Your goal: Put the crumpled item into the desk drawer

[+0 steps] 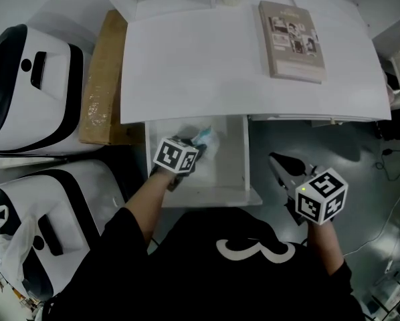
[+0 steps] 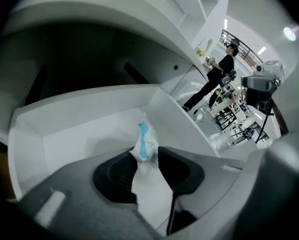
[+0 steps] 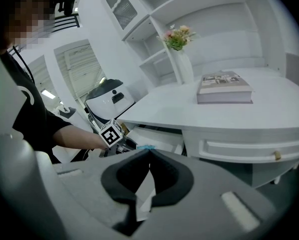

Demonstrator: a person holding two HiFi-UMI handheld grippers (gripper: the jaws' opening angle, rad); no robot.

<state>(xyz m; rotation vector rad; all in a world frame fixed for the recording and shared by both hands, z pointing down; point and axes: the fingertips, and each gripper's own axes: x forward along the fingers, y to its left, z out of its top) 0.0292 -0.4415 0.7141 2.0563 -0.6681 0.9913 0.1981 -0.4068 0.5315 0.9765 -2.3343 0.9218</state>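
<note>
- Fingers (image 2: 120, 170) of the left gripper (image 2: 146, 153) pinch the crumpled item (image 2: 145, 140) at their tips, inside the open drawer (image 2: 84, 134), over its floor.
- Right gripper (image 3: 149, 152): fingers (image 3: 125, 176) pressed together, empty, held clear of the drawer.
- Book (image 1: 291, 41) lies on the surface (image 1: 200, 65) beyond.

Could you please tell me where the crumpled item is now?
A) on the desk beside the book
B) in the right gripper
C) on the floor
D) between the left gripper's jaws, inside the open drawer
D: the crumpled item sits between the jaws of the left gripper, over the drawer floor.
</note>
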